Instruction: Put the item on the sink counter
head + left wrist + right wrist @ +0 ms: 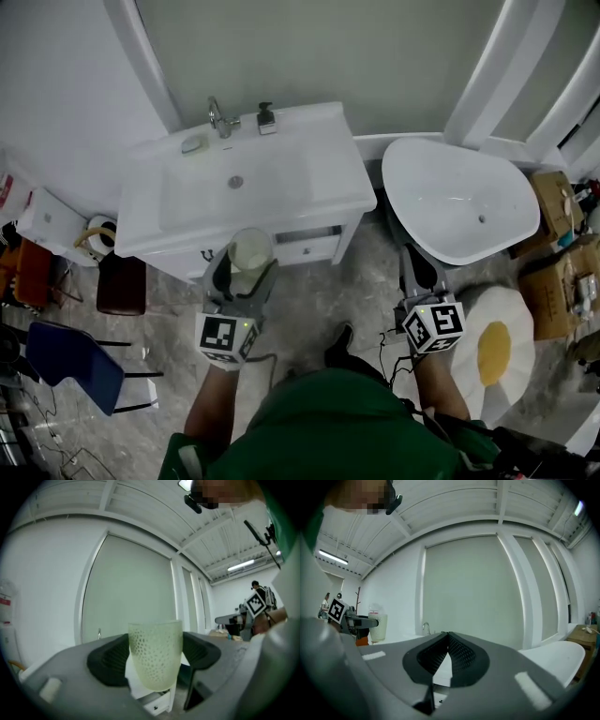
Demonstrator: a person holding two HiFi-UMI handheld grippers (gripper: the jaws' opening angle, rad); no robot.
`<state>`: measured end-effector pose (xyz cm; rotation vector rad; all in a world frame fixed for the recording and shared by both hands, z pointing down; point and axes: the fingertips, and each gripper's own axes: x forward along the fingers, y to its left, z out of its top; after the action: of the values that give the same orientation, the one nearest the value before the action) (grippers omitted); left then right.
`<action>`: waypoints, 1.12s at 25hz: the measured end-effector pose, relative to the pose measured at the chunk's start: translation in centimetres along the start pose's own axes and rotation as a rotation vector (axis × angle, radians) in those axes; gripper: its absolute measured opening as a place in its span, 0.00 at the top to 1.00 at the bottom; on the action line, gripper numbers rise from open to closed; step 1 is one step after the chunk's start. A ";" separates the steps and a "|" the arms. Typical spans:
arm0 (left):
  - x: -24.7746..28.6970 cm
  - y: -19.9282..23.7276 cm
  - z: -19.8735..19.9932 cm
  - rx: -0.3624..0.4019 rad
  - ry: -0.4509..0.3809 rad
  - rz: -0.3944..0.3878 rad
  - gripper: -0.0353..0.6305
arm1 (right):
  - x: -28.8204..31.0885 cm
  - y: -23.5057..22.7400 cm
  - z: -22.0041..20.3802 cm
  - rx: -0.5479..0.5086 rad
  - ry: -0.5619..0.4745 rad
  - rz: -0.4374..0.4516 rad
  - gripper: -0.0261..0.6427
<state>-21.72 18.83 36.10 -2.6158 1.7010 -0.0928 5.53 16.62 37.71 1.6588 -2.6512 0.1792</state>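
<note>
one cup (155, 644) in left tool (154, 657), right tool (447, 647) closed

The white sink counter (337, 178) at the far left carries a tap (220, 119), a soap dish (194, 144) and a small bottle (267, 118) along its far edge, while the marbled floor (309, 309) bears a tub (459, 202), an egg-shaped rug (495, 349) and boxes (553, 202) at the right and a blue chair (75, 361) near left.
</note>
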 end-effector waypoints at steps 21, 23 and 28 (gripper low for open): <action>17.2 -5.9 2.2 0.033 0.036 0.071 0.42 | 8.0 -15.3 1.1 0.080 0.004 0.116 0.96; 18.3 -5.7 2.2 0.029 0.031 0.063 0.42 | 8.6 -16.0 0.8 0.081 0.008 0.109 0.96; 22.0 -5.5 2.0 0.026 0.003 0.024 0.42 | 10.0 -18.3 1.0 0.066 0.017 0.070 0.96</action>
<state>-7.71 0.91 35.23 -2.5774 1.7200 -0.1169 17.60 -0.35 39.09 1.5748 -2.7209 0.2834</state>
